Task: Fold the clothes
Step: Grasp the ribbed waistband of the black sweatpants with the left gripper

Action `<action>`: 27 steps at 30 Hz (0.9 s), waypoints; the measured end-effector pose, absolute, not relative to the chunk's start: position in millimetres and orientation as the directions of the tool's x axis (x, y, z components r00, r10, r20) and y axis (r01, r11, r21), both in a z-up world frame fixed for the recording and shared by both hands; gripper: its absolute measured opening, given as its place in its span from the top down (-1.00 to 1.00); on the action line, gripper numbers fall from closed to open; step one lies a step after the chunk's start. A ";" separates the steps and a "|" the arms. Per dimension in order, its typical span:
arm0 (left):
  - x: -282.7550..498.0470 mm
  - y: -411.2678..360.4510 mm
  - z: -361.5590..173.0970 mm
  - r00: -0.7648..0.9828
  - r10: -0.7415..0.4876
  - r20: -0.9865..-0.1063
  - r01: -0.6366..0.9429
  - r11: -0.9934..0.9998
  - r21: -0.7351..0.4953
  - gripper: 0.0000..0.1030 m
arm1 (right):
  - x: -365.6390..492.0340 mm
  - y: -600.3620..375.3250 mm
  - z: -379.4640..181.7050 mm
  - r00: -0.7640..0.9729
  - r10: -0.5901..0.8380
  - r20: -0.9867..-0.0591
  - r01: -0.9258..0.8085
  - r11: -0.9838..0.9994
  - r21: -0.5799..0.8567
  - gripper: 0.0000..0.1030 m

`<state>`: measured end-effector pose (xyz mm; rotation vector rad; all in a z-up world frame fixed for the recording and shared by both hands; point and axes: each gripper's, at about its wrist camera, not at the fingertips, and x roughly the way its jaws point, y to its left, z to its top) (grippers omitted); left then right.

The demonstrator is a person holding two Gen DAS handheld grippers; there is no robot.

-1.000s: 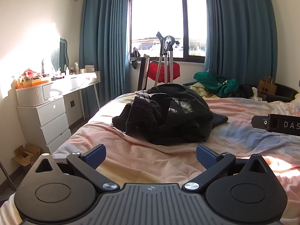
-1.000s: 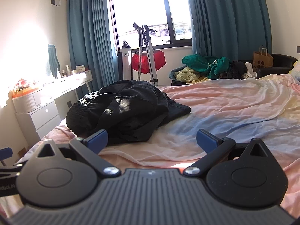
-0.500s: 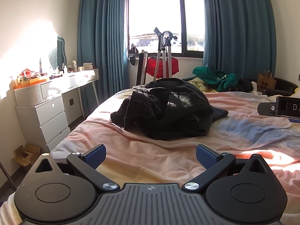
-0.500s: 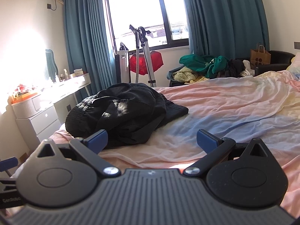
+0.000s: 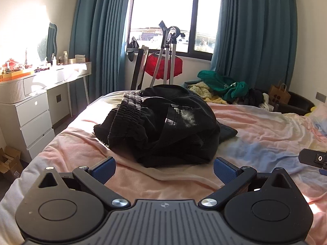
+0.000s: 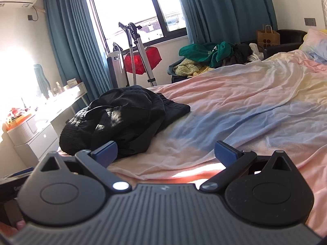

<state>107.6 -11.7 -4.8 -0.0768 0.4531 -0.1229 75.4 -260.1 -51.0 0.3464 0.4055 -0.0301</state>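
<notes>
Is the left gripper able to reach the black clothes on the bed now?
Probably yes. The left gripper is open and faces the black clothes, with only bare bed sheet between them. The right gripper is off to the side.

Both hand-held grippers moved closer to the black clothes pile (image 5: 161, 126) on the bed (image 5: 255, 122). The left hand-held gripper (image 5: 164, 168) is nearly at its edge now, and the right hand-held gripper (image 6: 165, 152) tilted and sits lower.
</notes>
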 end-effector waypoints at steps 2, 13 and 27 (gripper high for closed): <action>131.0 -13.6 -3.1 0.890 -0.166 -0.424 0.120 0.984 -0.133 -0.99 | 78.9 -266.7 -53.8 0.915 0.037 -0.402 0.116 0.930 0.349 -1.00; 291.2 14.4 5.8 0.916 -0.102 -0.388 0.025 0.980 -0.198 -0.89 | 120.3 -292.6 -87.8 0.863 0.053 -0.502 0.204 0.873 0.443 -1.00; 439.9 78.7 -12.0 0.804 -0.197 -0.561 -0.068 0.907 -0.416 -0.74 | 163.2 -297.6 -119.8 0.822 0.074 -0.564 0.241 0.853 0.463 -1.00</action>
